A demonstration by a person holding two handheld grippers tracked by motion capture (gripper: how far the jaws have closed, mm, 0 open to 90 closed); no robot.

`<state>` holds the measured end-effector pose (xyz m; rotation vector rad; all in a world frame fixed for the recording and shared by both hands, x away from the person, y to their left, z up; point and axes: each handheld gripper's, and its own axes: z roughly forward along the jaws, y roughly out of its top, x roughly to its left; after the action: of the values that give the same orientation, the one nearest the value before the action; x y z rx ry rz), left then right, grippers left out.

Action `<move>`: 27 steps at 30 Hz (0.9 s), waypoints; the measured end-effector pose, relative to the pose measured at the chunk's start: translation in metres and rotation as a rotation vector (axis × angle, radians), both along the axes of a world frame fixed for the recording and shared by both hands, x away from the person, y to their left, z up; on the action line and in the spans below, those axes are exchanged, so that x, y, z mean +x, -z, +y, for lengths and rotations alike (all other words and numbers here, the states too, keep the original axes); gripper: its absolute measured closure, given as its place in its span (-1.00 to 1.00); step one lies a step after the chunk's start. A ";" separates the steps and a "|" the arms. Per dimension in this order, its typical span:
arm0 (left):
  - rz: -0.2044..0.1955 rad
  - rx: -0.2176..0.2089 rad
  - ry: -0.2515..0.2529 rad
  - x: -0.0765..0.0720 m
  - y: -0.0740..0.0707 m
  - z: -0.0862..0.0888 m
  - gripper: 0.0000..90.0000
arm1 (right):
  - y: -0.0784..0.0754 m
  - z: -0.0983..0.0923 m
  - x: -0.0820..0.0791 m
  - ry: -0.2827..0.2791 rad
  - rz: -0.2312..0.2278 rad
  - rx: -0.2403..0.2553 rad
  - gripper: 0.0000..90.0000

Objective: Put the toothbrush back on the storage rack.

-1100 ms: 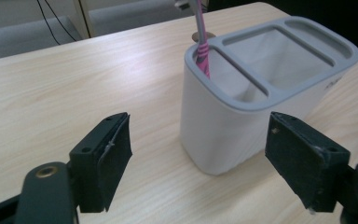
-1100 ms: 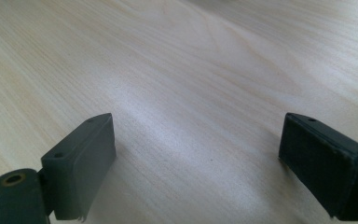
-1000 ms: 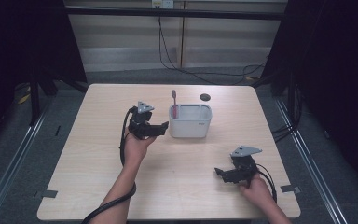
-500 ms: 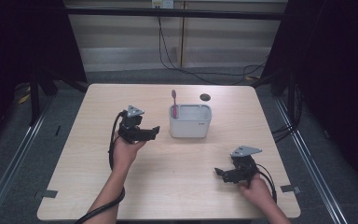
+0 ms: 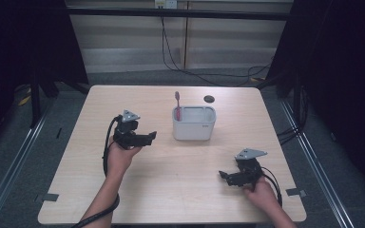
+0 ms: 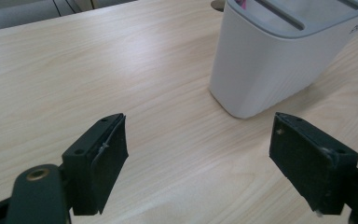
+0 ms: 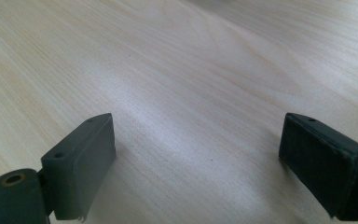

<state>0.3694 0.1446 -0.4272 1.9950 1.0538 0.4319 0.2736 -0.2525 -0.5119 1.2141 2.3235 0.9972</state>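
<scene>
Your left hand-held gripper (image 5: pixel 142 138) is spread wide and empty, just at 9 o'clock of the white holder (image 5: pixel 194 123) with the pink toothbrush (image 5: pixel 177 105) at mid tabletop (image 5: pixel 180 164), so next you need a careful approach toward it.

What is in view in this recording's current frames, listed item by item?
toothbrush holder: one, white with a grey slotted top, at the table's middle, toward the far side.
toothbrush: one, pink, standing upright in the holder's left end.
dark round disc: one, black, on the table beyond the holder; what it is cannot be told.
table: one, light wood.
tape marks: two, grey, at the near left and near right edges.
left gripper: one, black, jaws open, left of the holder, holding nothing.
right gripper: one, black, jaws open, near right of the table, holding nothing.
</scene>
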 end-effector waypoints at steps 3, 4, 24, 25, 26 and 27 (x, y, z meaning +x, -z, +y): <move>0.003 0.001 0.002 -0.001 0.002 0.003 -0.58 | 0.000 0.000 0.000 0.000 0.001 0.000 -0.78; 0.006 0.000 0.001 -0.002 0.002 0.004 -0.58 | 0.000 0.000 0.000 0.000 0.001 0.000 -0.78; 0.010 -0.006 0.008 -0.011 0.015 0.027 -0.58 | 0.000 0.000 0.000 0.000 0.000 0.000 -0.78; 0.011 -0.002 0.016 -0.012 0.016 0.027 -0.58 | 0.000 0.000 0.000 0.000 0.000 0.000 -0.78; 0.017 0.001 0.022 -0.012 0.018 0.028 -0.58 | 0.000 0.000 0.000 0.000 0.000 0.000 -0.78; 0.017 0.002 0.023 -0.013 0.019 0.029 -0.58 | 0.000 0.000 0.000 0.001 0.001 0.000 -0.78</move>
<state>0.3567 0.1735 -0.4458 2.0145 1.0402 0.4042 0.2735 -0.2525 -0.5118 1.2163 2.3236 0.9962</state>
